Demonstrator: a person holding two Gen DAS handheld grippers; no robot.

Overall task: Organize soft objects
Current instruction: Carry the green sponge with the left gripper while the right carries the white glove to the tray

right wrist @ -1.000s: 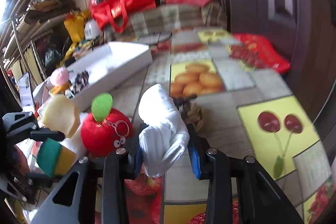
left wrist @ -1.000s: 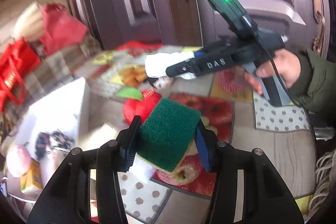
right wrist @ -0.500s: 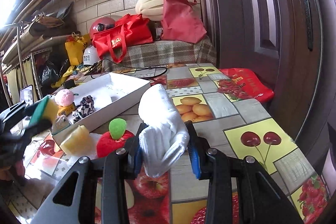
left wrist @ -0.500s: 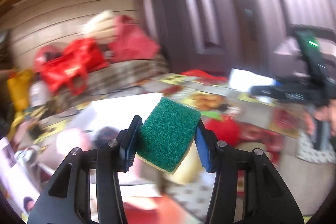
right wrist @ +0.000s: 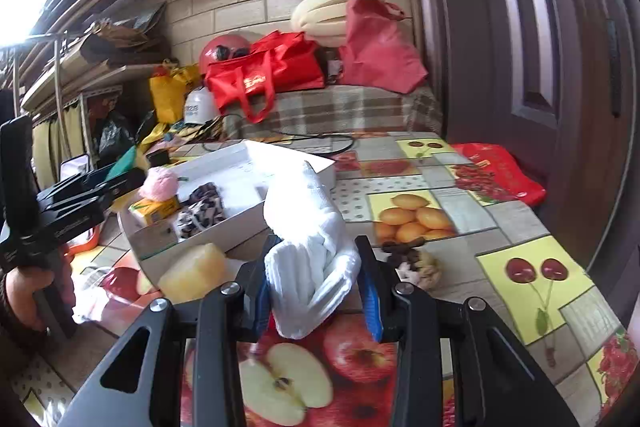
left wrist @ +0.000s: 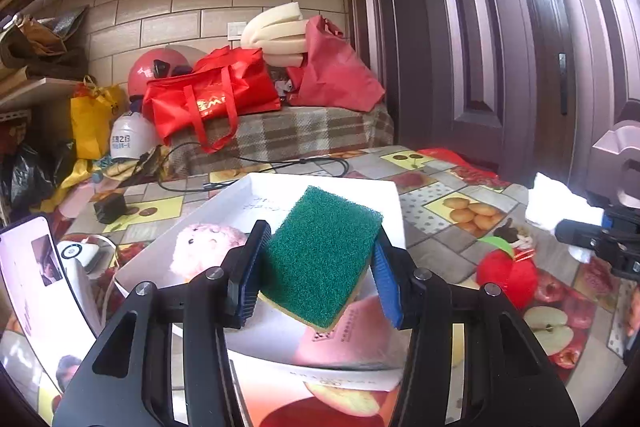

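Gripping a green sponge [left wrist: 324, 255] in left gripper [left wrist: 316, 267] jaws above white box [left wrist: 384, 195], right gripper [right wrist: 316, 291] jaws clamped on white glove [right wrist: 308, 239], lower centre.

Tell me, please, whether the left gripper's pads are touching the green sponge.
Touching. The left wrist view shows the left gripper pinching the green sponge between both pads, with no gap on either side.
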